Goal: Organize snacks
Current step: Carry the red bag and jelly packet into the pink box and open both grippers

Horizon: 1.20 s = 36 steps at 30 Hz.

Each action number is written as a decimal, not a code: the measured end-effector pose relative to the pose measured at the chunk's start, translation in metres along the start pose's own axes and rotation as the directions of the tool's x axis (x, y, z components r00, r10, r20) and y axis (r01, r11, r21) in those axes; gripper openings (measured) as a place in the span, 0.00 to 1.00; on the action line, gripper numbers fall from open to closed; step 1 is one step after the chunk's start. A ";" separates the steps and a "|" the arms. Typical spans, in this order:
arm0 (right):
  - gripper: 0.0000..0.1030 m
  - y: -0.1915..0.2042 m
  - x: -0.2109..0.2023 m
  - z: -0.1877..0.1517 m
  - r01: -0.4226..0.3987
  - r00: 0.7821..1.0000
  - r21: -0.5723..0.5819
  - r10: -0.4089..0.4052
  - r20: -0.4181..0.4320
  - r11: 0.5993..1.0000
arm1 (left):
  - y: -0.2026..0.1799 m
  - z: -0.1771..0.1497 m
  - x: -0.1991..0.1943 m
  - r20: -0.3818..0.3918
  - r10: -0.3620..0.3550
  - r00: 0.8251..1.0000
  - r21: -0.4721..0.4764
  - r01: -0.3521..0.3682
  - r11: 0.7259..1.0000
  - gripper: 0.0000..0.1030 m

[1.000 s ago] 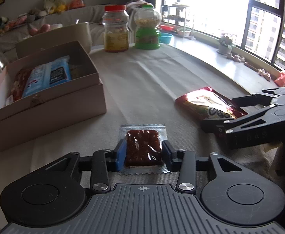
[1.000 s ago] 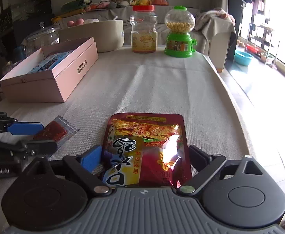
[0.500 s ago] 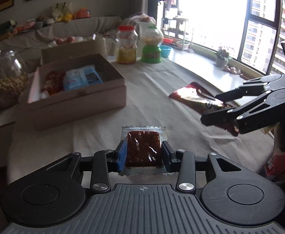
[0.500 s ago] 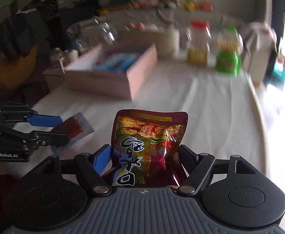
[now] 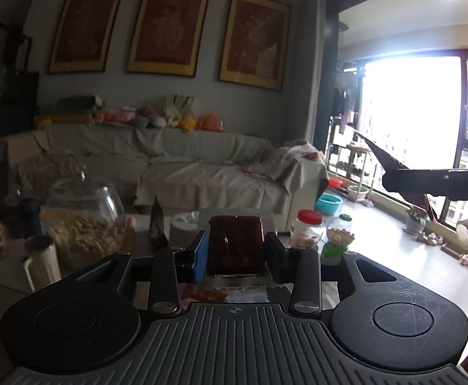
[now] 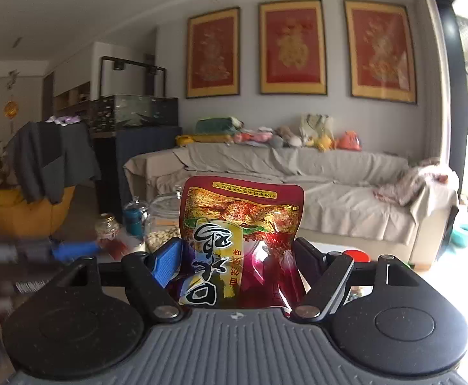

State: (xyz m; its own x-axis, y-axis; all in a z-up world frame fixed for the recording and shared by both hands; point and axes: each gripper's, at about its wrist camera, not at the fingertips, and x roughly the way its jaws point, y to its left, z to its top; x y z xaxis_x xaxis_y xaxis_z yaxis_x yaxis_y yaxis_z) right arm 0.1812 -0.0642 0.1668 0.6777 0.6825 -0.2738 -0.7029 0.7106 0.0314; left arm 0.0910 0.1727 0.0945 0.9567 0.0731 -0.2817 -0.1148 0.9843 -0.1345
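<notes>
My left gripper [image 5: 235,253] is shut on a small clear packet with a dark red-brown snack bar [image 5: 235,243] and holds it level, high above the table. My right gripper [image 6: 237,266] is shut on a red and gold snack bag [image 6: 240,237] with large printed characters, held upright. The right gripper [image 5: 436,186] shows from the side in the left wrist view with the bag's edge sticking out. The left gripper [image 6: 57,252] appears blurred at the left of the right wrist view. The snack box is hidden below both views.
A glass jar of nuts [image 5: 83,224], a red-lidded jar [image 5: 307,227] and a green candy dispenser [image 5: 338,240] stand below and beyond the left gripper. A covered sofa [image 6: 298,186] lies behind, a window [image 5: 410,134] to the right.
Both grippers have lifted and tilted up with their snacks. The table and the box dropped out of view and the room's back wall came into view.
</notes>
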 end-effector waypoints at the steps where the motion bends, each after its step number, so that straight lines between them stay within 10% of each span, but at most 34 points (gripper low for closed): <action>1: 0.74 0.001 0.011 0.002 -0.001 1.000 0.006 0.001 -0.018 1.000 | 0.002 -0.003 0.016 -0.020 -0.008 1.000 -0.012 0.008 1.000 0.42; 5: 0.74 0.001 0.055 -0.005 0.016 0.994 -0.016 -0.018 -0.110 1.000 | 0.017 -0.037 0.079 -0.119 -0.077 0.990 -0.096 0.066 0.993 0.42; 10: 0.74 -0.007 0.109 -0.025 0.023 0.969 -0.003 -0.023 -0.245 1.000 | 0.032 -0.088 0.161 -0.373 -0.090 0.924 -0.102 0.055 0.993 0.42; 14: 0.74 -0.008 0.151 -0.048 0.027 0.941 0.010 -0.023 -0.337 1.000 | 0.037 -0.101 0.155 -0.327 0.029 0.945 -0.030 -0.041 0.999 0.39; 22: 0.74 0.016 0.244 -0.097 -0.050 0.854 0.086 0.087 -0.512 0.995 | 0.060 -0.095 0.103 -0.215 -0.034 0.976 -0.117 0.008 0.993 0.39; 24: 0.82 0.029 0.264 -0.109 -0.047 0.836 0.042 0.063 -0.545 0.998 | 0.060 -0.095 0.093 -0.216 0.000 0.976 -0.125 -0.027 0.992 0.25; 27: 0.86 0.044 0.277 -0.121 -0.024 0.840 -0.074 -0.021 -0.542 0.997 | 0.069 -0.097 0.082 -0.214 -0.017 0.977 -0.186 -0.023 0.982 0.25; 36: 0.87 0.016 0.215 -0.095 -0.112 0.898 0.070 0.131 -0.420 0.991 | 0.057 -0.088 0.042 -0.185 -0.047 0.982 -0.232 0.003 0.973 0.26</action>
State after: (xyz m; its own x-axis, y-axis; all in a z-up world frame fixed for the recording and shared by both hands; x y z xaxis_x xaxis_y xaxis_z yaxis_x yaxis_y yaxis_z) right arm 0.2951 0.0772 0.0170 0.4260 0.6338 -0.6456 -0.7573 0.6402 0.1289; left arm 0.1013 0.2181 -0.0084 0.8952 -0.0041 -0.4457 -0.1708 0.9204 -0.3516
